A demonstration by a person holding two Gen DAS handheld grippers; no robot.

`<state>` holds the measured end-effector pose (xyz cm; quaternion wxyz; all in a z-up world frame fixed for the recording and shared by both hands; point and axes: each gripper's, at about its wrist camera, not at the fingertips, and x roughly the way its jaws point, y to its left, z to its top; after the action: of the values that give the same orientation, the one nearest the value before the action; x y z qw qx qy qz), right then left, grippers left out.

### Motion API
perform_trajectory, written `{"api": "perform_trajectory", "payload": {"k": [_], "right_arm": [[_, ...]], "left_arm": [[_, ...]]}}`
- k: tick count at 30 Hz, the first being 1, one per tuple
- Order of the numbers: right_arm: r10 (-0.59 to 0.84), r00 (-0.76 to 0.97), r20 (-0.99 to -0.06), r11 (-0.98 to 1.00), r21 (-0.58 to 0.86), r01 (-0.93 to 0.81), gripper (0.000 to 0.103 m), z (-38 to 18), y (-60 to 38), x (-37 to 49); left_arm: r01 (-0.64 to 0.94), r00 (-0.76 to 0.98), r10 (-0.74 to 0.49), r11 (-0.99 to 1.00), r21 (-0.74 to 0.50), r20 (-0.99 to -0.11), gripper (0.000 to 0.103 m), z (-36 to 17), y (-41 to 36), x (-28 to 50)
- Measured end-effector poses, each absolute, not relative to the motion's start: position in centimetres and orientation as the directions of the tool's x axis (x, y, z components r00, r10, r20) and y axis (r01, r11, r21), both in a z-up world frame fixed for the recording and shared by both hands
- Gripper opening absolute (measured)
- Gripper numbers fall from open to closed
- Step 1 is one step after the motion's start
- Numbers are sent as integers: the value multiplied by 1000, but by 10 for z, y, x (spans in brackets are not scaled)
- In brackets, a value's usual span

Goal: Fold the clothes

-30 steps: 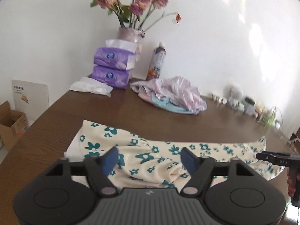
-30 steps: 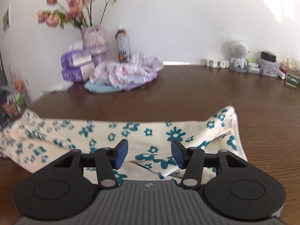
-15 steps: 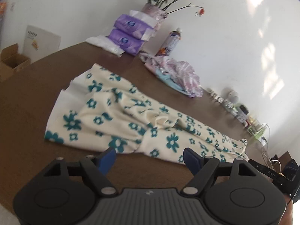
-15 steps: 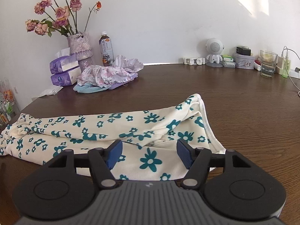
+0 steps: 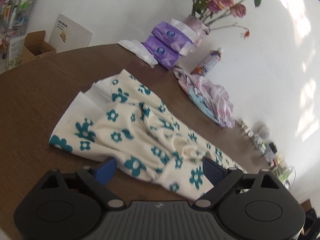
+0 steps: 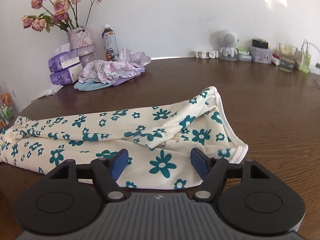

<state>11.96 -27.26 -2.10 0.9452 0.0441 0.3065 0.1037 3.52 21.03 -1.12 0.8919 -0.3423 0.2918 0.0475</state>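
A cream garment with teal flowers [image 5: 140,132] lies folded lengthwise in a long strip on the brown table [image 5: 36,92]. My left gripper [image 5: 159,170] hovers open above its near edge, close to the garment's left end, with nothing between the blue pads [image 5: 106,169]. In the right wrist view the same garment [image 6: 124,132] stretches from left to right, its hemmed end at the right. There my right gripper [image 6: 160,163] stands open just over the near edge of the cloth, holding nothing.
A heap of pink and light-blue clothes [image 6: 112,71] lies at the back, beside purple tissue packs [image 6: 64,68], a vase of roses [image 6: 82,42] and a drink bottle [image 6: 109,43]. Small items and a glass [image 6: 287,60] line the far right edge. A cardboard box [image 5: 35,47] sits beyond the table's left.
Both grippers have let go of the garment and drawn back and up toward the near edge. The left view has tilted and swung leftward. The garment stays flat.
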Motion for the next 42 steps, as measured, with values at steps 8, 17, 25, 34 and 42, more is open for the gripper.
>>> {"api": "perform_trajectory", "payload": {"k": [8, 17, 25, 34, 42], "right_arm": [[188, 791, -582, 980, 58, -190, 70, -25, -261, 118], [195, 788, -584, 978, 60, -197, 72, -24, -260, 120], [197, 785, -588, 977, 53, -206, 77, -24, -257, 121], [198, 784, -588, 977, 51, -208, 78, -25, -256, 121], [193, 784, -590, 977, 42, -209, 78, -25, -255, 121]], "left_arm": [[-392, 833, -14, 690, -608, -553, 94, -10, 233, 80], [-461, 792, 118, 759, -460, -599, 92, -6, 238, 128], [-456, 787, 139, 787, -415, -601, 75, -8, 235, 138], [-479, 768, 195, 808, -345, -609, 63, -9, 238, 146], [-470, 765, 184, 816, -338, -617, 19, -13, 244, 146]]}}
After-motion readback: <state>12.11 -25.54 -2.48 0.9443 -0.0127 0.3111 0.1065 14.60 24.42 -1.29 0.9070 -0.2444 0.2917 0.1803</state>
